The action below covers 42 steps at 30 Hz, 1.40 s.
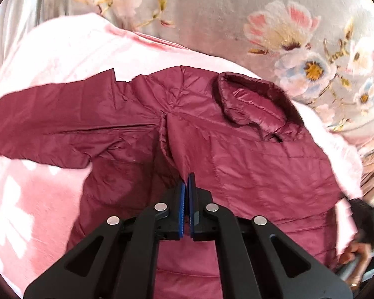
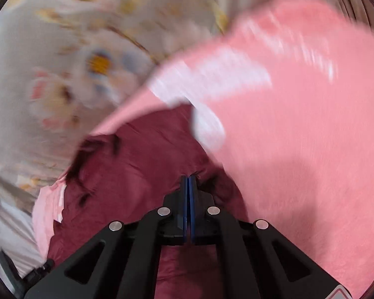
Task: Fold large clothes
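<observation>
- Through the left wrist view I see a maroon puffer jacket [image 1: 236,149] spread flat on a pink blanket [image 1: 37,199], its hood [image 1: 251,104] up toward the far right and one sleeve [image 1: 49,124] stretched out to the left.
- My left tongs [image 1: 187,182] have their blue pads [image 1: 182,199] drawn together; a ridge of jacket fabric rises right at their tips, so I read them as pinched on the jacket, about mid-body, below a raised fold that runs up toward the collar.
- Beyond the pink blanket lies a grey floral bedspread [image 1: 236,12] with pink and white blossoms.
- At the lower right rim of that view a hand [image 1: 356,256] in a dark sleeve grips a handle, just off the jacket's edge.
- The right wrist view is smeared by motion, so fine detail is lost.
- My right tongs [image 2: 189,182] also have their pads [image 2: 192,211] pressed together; the tips sit at a dark crease of the jacket [image 2: 137,174], and I read them as nipping the cloth there, though the blur leaves the contact soft.
- In that view the pink blanket [image 2: 299,137] fills the right side, touching the jacket's far and right edges, and the floral bedspread [image 2: 62,74] covers the left.
- A strip of pink shows along the jacket's left edge too.
</observation>
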Motion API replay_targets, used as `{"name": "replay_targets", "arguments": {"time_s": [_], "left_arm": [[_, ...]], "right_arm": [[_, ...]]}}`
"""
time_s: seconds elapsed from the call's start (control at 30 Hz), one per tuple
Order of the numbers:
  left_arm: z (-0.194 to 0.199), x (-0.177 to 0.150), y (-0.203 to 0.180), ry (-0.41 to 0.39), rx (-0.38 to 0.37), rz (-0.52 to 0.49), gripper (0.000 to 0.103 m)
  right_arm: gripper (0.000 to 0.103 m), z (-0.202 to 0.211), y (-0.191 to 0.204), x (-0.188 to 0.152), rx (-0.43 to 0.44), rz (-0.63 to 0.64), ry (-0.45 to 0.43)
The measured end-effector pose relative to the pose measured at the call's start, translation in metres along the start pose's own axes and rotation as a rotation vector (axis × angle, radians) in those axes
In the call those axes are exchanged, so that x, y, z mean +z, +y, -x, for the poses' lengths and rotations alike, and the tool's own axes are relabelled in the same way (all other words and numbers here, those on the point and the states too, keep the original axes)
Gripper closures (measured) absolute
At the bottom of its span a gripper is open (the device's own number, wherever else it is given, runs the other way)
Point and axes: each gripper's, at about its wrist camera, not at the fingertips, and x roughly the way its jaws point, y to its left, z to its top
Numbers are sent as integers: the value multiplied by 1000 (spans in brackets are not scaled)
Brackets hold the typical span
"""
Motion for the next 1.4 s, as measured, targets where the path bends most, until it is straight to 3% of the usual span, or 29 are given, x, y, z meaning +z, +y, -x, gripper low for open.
{"name": "replay_targets", "arguments": {"time_s": [0.07,0.17,0.27,0.4,0.47,0.53,0.63,0.73,0.83,0.97,1.13,1.4], "left_arm": [[-15,-9,3,40,10,-7,102],[-42,-28,7,109,18,-10,102],[-46,-44,4,58,46,-49,101],[-46,-49,2,15,67,-72,101],[-46,-50,7,6,46,-55,100],[-45,-51,11,1,18,-31,100],[-44,-52,12,-4,8,-20,100],[-44,-52,9,-8,12,-27,100],[-44,-52,11,-8,0,-18,100],[-45,-52,11,-9,-6,-14,99],[-45,-53,12,-9,-10,-15,98],[-46,-53,8,-12,2,-30,97]], "right_arm": [[102,8,9,-5,-67,90,-40],[103,-18,2,-17,-199,160,47],[103,-41,-9,-24,-229,163,130],[102,-37,1,-23,-290,228,131],[100,-18,8,-24,-310,232,89],[92,9,25,-28,-293,233,16],[92,32,72,-37,-182,308,-18],[92,26,125,-62,-64,422,47],[92,3,157,-95,-11,494,137],[92,-26,165,-129,-32,540,204],[95,-43,148,-140,-34,486,254],[96,-44,156,-151,-98,547,208]]}}
